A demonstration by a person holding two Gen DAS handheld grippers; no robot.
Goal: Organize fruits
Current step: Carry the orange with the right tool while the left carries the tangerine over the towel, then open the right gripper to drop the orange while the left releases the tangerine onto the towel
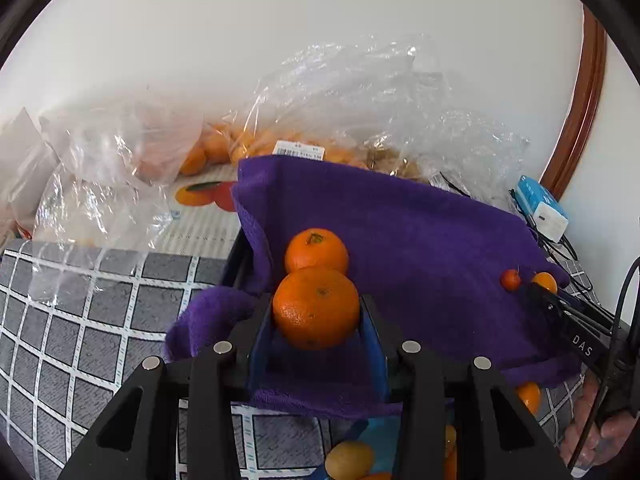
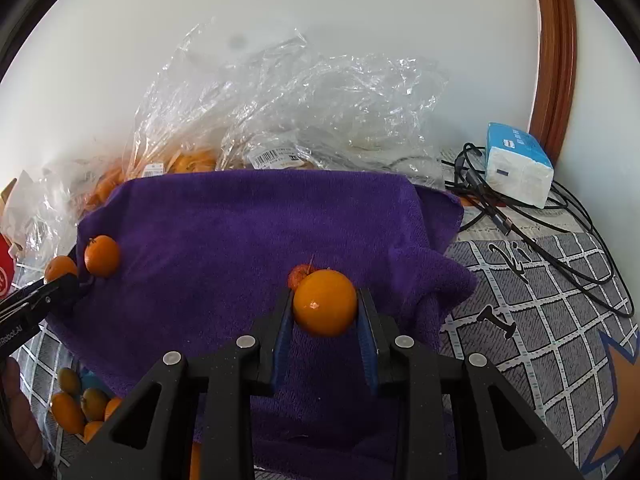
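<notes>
My left gripper (image 1: 316, 304) is shut on a large tangerine (image 1: 316, 312) just above a purple towel (image 1: 420, 240). A second tangerine (image 1: 316, 250) lies on the towel right behind it. In the right wrist view, my right gripper (image 2: 325, 296) is shut on a smaller smooth orange fruit (image 2: 325, 308) over the same towel (image 2: 240, 232). A tiny red fruit (image 2: 298, 276) sits just behind it. The left gripper (image 2: 60, 282) shows at the left edge with its tangerine (image 2: 60, 267), next to the resting tangerine (image 2: 102, 255).
Crumpled clear plastic bags (image 2: 280, 112) with more oranges line the wall behind the towel. A tissue pack (image 2: 518, 164) and black cables (image 2: 520, 216) lie at the right. Several small loose fruits (image 2: 76, 400) lie on the checked tablecloth (image 2: 540, 320) near the front.
</notes>
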